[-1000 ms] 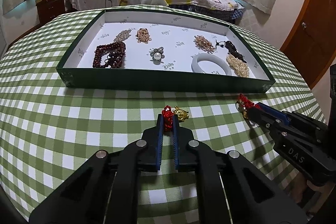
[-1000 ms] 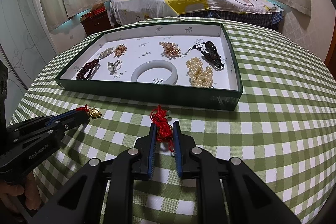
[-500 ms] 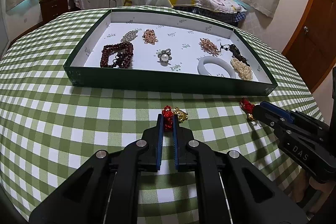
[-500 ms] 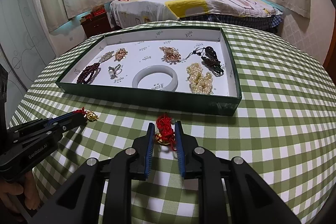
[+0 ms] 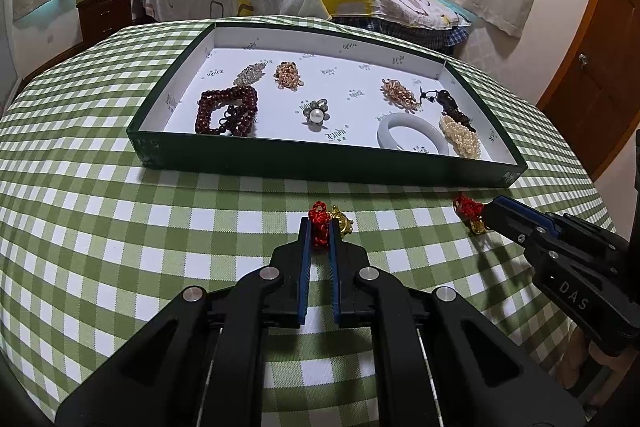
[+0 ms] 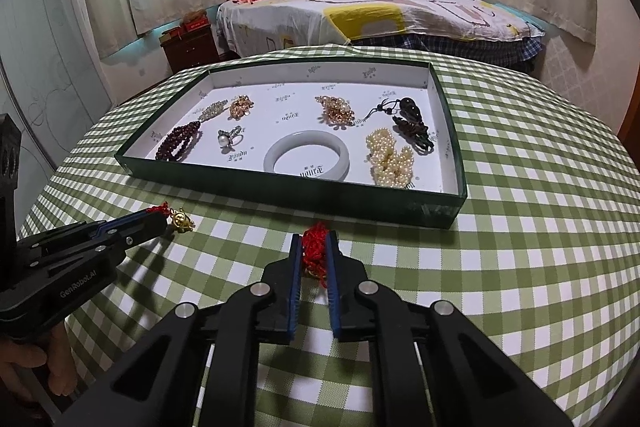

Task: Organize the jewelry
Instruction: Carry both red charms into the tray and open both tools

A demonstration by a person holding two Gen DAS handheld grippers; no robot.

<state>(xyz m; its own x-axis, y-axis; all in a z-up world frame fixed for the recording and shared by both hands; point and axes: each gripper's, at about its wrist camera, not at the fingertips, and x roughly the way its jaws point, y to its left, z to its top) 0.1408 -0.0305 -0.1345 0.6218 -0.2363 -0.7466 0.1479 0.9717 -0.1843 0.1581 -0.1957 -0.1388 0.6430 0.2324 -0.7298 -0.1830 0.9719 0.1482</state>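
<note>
Left tool (image 5: 319,227): jaws closed on the red knotted cord (image 5: 319,223) of a small charm, whose gold bead (image 5: 341,223) hangs free just beside the right fingertip, at centre frame in the left wrist view. Right tool (image 6: 314,247): jaws closed on a second red cord bundle (image 6: 313,251), at centre frame in the right wrist view; its gold piece shows only from the left wrist view, below the tool tip at right (image 5: 477,227). Whether either charm has left the table (image 5: 120,247) cannot be told.

The green tray (image 5: 320,167) lies in the upper middle of both views, just beyond both tools. It holds a dark bead bracelet (image 5: 226,111), a pearl ring (image 5: 316,113), a white bangle (image 5: 412,137), a pearl cluster (image 5: 460,137) and other pieces.

Probable hazards:

- Slip. Each grip is on soft cord only, near the fingertips. A quick lift could let the cord slide out, dropping the charm onto the checked cloth.
- Wall strike. The tray's near wall stands between the tools and the tray floor. A low carry could snag a hanging bead on it.
- Crowding. Free floor is mainly mid-tray. A drop near the bangle or ring could tangle cord with them.
- Tool collision. Both tools aim at the same tray; simultaneous entry risks contact.
</note>
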